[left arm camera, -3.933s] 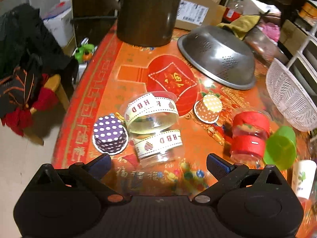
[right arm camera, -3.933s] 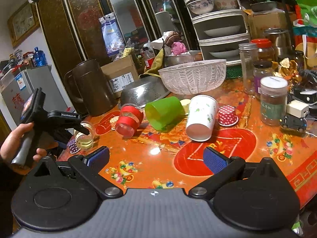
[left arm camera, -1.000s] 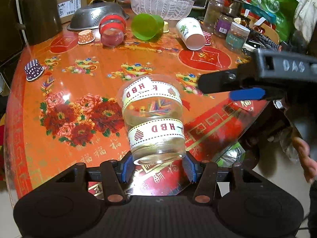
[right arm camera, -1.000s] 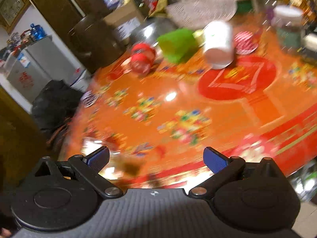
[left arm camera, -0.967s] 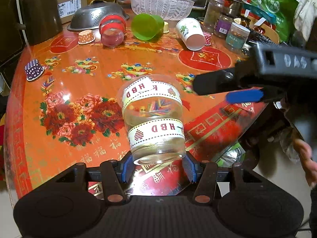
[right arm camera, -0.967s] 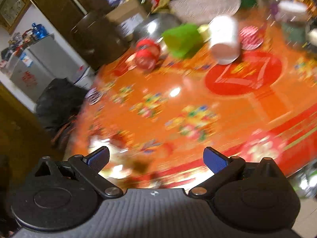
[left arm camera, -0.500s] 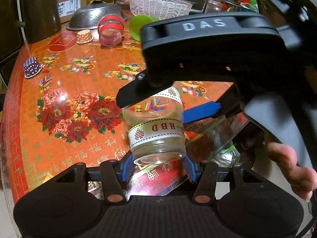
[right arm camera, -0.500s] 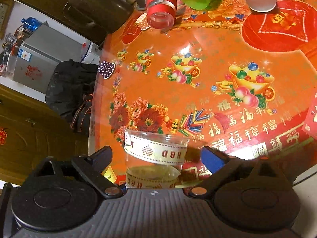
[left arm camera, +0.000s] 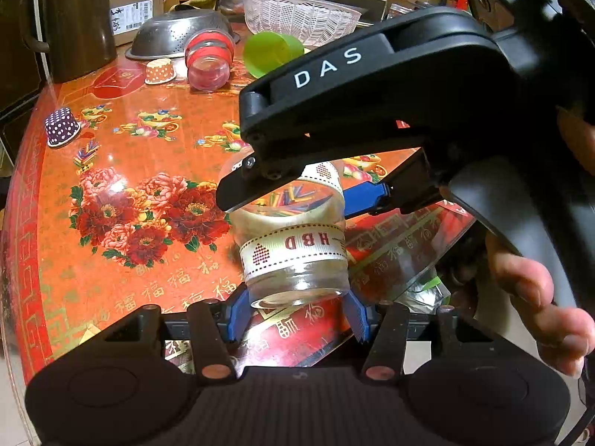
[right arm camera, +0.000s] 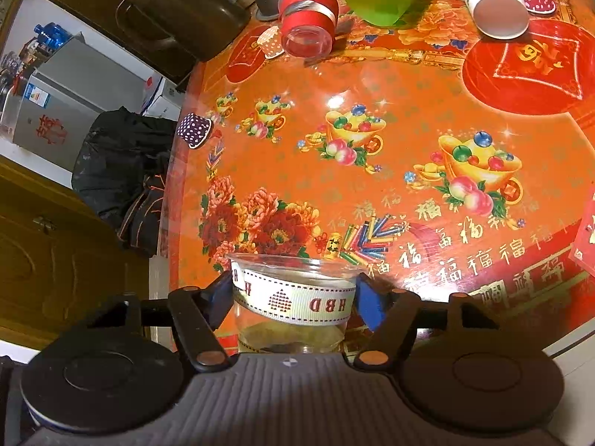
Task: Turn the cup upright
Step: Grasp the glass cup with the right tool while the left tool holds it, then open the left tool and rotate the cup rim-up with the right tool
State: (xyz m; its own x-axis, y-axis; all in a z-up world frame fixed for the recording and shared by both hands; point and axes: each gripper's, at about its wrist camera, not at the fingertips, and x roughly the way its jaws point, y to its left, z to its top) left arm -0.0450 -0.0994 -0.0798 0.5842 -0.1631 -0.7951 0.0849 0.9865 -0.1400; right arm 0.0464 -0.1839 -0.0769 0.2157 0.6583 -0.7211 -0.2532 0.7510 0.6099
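Note:
A clear plastic cup [left arm camera: 293, 249] with two white "HBD" ribbons is held in the air over the near edge of the orange table [left arm camera: 148, 141]. My left gripper [left arm camera: 295, 314] is shut on its narrow base end. My right gripper [right arm camera: 293, 303] is shut on the cup [right arm camera: 293, 297] near its wide rim, at the upper ribbon. In the left wrist view the right gripper [left arm camera: 308, 189] reaches in from the right, and its body hides the cup's rim.
At the table's far side lie a red-banded clear cup [left arm camera: 208, 61], a green cup [left arm camera: 269, 54], a white paper cup [right arm camera: 491, 0], a steel colander [left arm camera: 178, 33], a white basket [left arm camera: 301, 18] and a dark jug [left arm camera: 74, 18]. A purple dotted cupcake liner [left arm camera: 61, 126] stands at the left.
The right gripper came in over the table and closed on the cup's rim end. The left gripper has kept its hold on the base.

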